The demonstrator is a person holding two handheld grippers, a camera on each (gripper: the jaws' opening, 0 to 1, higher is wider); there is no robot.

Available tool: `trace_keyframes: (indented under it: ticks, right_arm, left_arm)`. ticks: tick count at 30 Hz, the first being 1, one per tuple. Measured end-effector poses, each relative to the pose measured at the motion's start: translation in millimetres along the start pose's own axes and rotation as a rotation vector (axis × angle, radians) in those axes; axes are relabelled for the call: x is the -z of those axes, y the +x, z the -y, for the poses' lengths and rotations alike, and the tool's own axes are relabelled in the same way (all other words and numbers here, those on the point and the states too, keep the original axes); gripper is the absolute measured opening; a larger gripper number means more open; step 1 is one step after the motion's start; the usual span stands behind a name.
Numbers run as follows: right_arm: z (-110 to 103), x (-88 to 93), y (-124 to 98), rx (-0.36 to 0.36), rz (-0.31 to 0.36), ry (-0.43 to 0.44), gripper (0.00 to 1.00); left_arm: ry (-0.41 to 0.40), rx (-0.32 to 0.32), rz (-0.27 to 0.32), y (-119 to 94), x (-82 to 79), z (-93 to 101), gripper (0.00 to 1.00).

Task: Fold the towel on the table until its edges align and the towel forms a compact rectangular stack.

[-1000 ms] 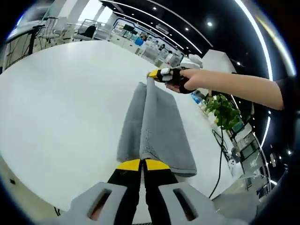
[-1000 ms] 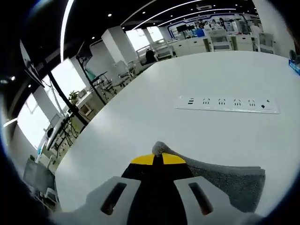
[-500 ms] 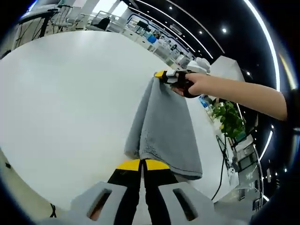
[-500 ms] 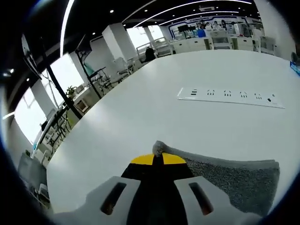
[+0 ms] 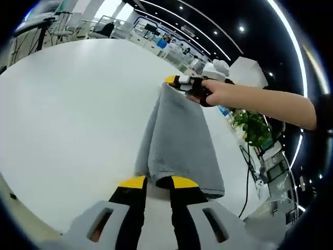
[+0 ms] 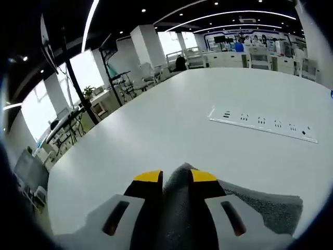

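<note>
Two hand-held grippers: both mine, one at each end of the towel.
Left hand-held gripper (image 5: 157, 182): bottom centre of the left gripper view; its yellow-tipped jaws stand parted, released, with the near end of the towel lying between and just past the tips.
Right hand-held gripper (image 6: 177, 176): bottom centre of the right gripper view; jaws also spread, with grey cloth bulging up in the gap between them. I cannot tell whether they press on it.
Right hand-held gripper, seen from the left gripper view (image 5: 179, 82): upper centre of the frame, its yellow tip at the far end of the towel.
My right hand (image 5: 216, 92): wrapped around that gripper, forearm running off to the right edge.
Towel (image 5: 177, 140): grey, folded into a long narrow strip on the white bench (image 5: 73, 109), stretching from lower centre to upper centre.
Power strip (image 6: 263, 123): white, flat on the bench, right of centre in the right gripper view, well apart from the towel.
Plant (image 5: 248, 125): green leaves beyond the bench edge, at the right.
</note>
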State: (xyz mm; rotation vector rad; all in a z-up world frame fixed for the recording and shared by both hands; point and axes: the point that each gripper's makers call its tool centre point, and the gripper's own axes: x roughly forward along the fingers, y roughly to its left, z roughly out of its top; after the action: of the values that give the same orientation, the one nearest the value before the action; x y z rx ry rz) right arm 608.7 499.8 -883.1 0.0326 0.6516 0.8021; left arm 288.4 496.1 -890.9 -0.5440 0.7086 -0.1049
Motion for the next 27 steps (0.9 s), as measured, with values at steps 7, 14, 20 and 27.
trace_keyframes:
  ticks: [7, 14, 20, 27]
  right_arm:
    - [10, -2.2, -14, 0.006, 0.003, 0.008, 0.20]
    - [25, 5.6, -39, 0.035, -0.008, 0.006, 0.20]
    - [43, 18.6, -56, 0.069, -0.028, 0.033, 0.23]
    - [54, 35.5, -77, 0.107, -0.059, 0.012, 0.28]
  left_arm:
    - [0.090, 0.007, 0.015, 2, -18.4, 6.1, 0.46]
    - [0.141, -0.007, 0.016, 13, -32.8, -0.7, 0.49]
    - [0.180, -0.019, 0.004, 28, -48.9, -15.6, 0.49]
    - [0.260, 0.002, -0.019, 48, -60.8, -20.4, 0.47]
